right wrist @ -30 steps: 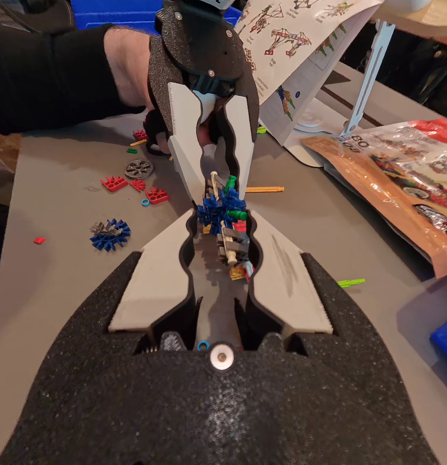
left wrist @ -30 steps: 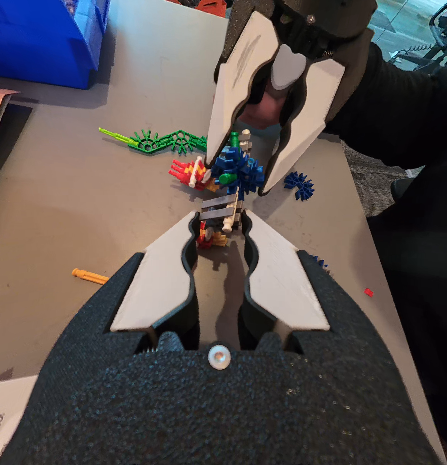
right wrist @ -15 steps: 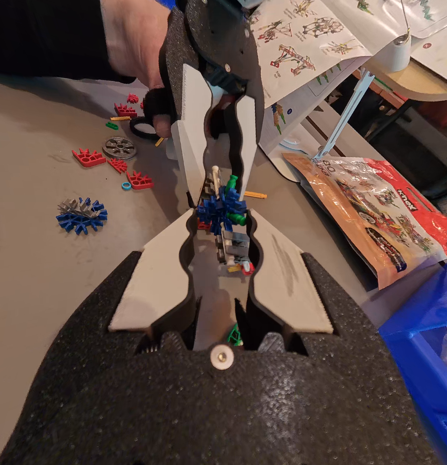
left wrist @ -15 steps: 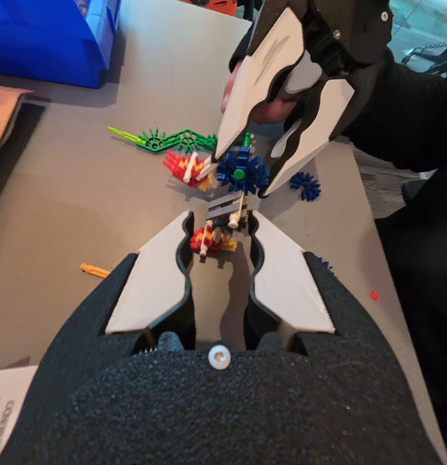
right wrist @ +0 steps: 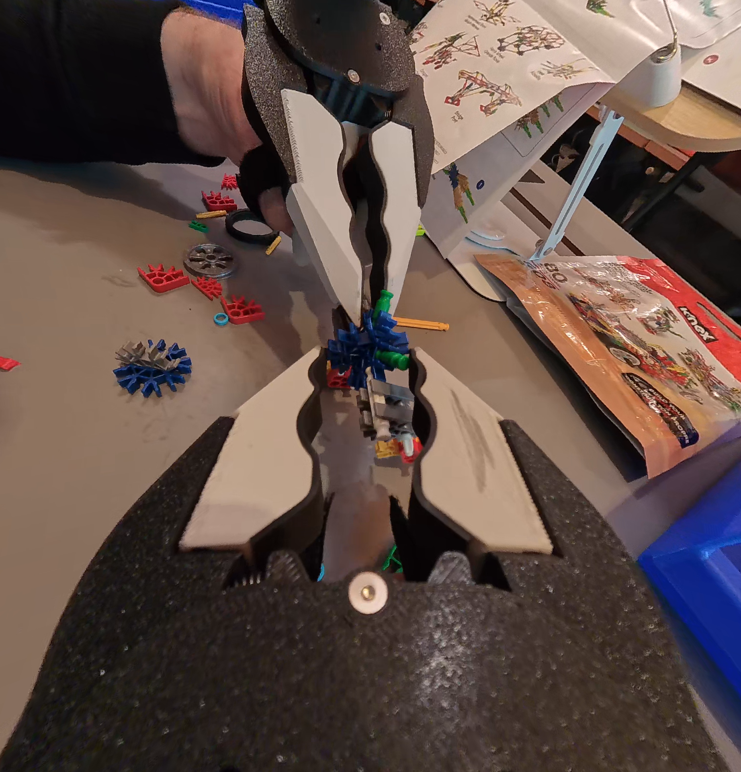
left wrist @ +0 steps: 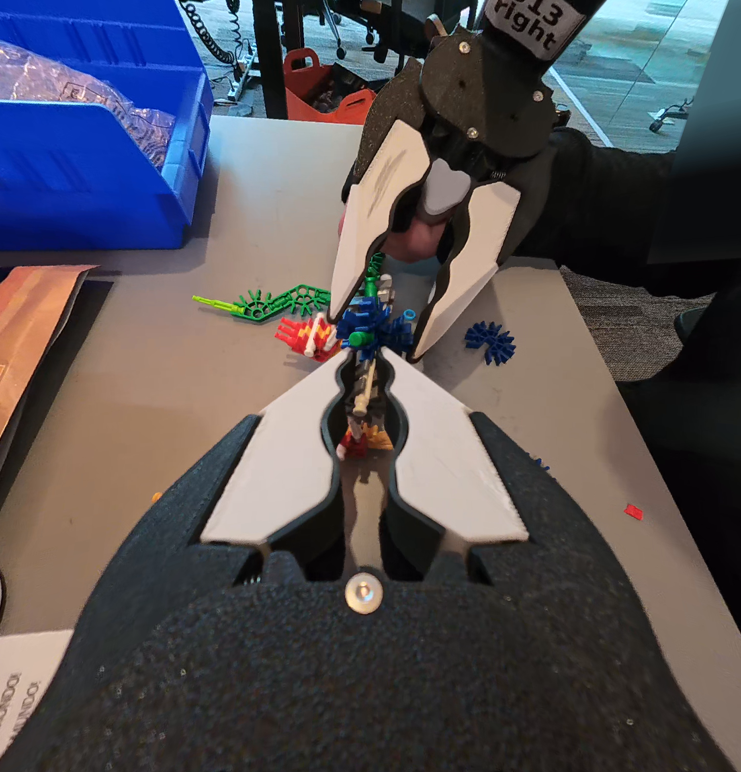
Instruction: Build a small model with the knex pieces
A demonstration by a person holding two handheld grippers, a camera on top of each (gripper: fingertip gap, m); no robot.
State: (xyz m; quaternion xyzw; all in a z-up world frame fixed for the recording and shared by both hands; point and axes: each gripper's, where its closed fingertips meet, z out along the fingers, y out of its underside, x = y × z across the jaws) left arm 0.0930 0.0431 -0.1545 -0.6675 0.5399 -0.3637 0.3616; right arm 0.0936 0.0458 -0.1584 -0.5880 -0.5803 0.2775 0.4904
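So it's a plain grey matte table (left wrist: 151, 397) with a bunch of loose building-toy bits scattered on it. A big blue plastic storage bin (left wrist: 89, 167) sits at one far corner, and a flat orange printed packet (left wrist: 22, 334) lies along the same side edge. A bright green chain of snapped-together connectors (left wrist: 277, 303) is around the middle, with a lone blue snowflake-shaped connector (left wrist: 490, 342) near the opposite edge. There are red fan-shaped connectors (right wrist: 164, 278), a grey spoked wheel (right wrist: 210, 260), a black rubber tyre ring (right wrist: 250, 227), a yellow rod (right wrist: 421, 323) and a tiny red chip (left wrist: 633, 511) too.
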